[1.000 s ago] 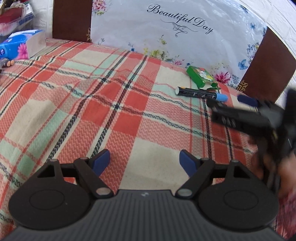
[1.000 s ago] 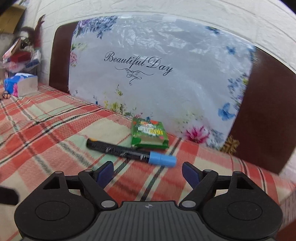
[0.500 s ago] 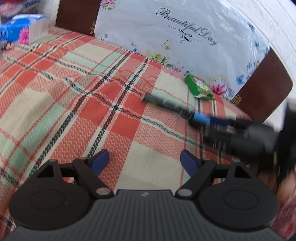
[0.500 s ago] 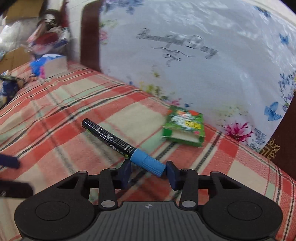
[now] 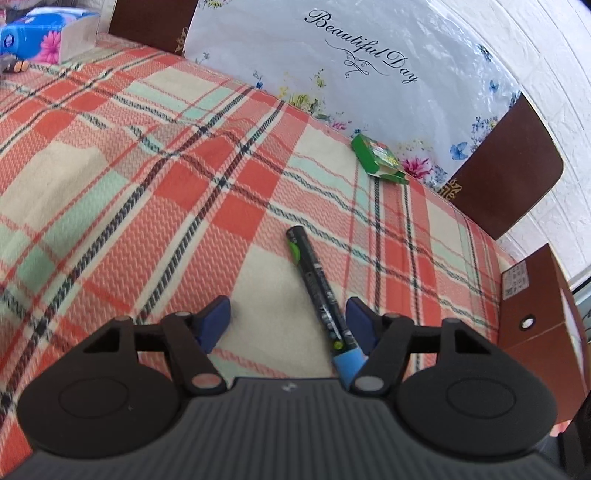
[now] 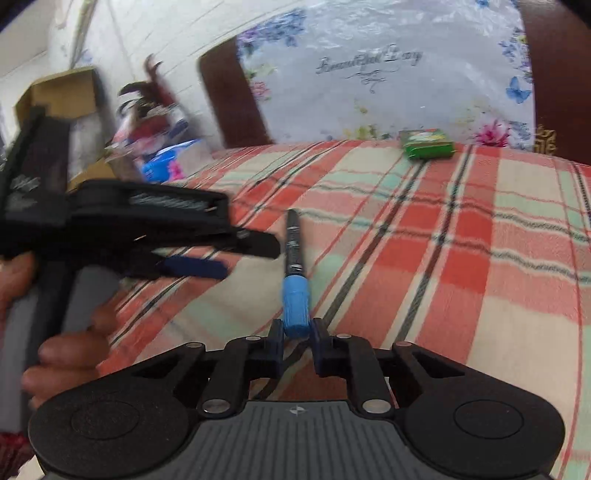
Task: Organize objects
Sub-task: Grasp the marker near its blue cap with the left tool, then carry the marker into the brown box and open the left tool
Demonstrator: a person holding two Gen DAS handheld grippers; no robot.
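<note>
In the left wrist view, the left gripper [image 5: 288, 319] hangs low over a plaid blanket [image 5: 122, 206], its blue-padded jaws spread wide with bare cloth between them. A black marker [image 5: 316, 282] with a blue cap runs from the frame's centre down to the lower right, its capped end just inside the right-hand pad; whether it touches that pad cannot be told. Open blanket stretches across the left and centre of the frame. The far edge is closed off by a floral plastic-wrapped panel [image 5: 369, 74] lettered "Beautiful Day", flanked by a dark brown headboard [image 5: 506, 177], with a brown wooden cabinet [image 5: 535, 314] hemming in the right side. A small green box [image 5: 378, 158] lies at the foot of the panel, right of centre, and a blue tissue pack [image 5: 37, 35] sits in the upper left corner. In the right wrist view, the right gripper [image 6: 297, 345] is clamped on the marker's blue cap [image 6: 294, 308]; the black barrel points up and away toward mid-frame, raised over the blanket. The left gripper fills the left of this frame, blurred, its jaws apart beside the barrel, a hand [image 6: 55, 343] wrapped round its handle. The blanket lies open to the right, with the green box at upper right against the panel, well apart from the marker. Blurred clutter and a cardboard box [image 6: 59, 92] crowd the upper left.
</note>
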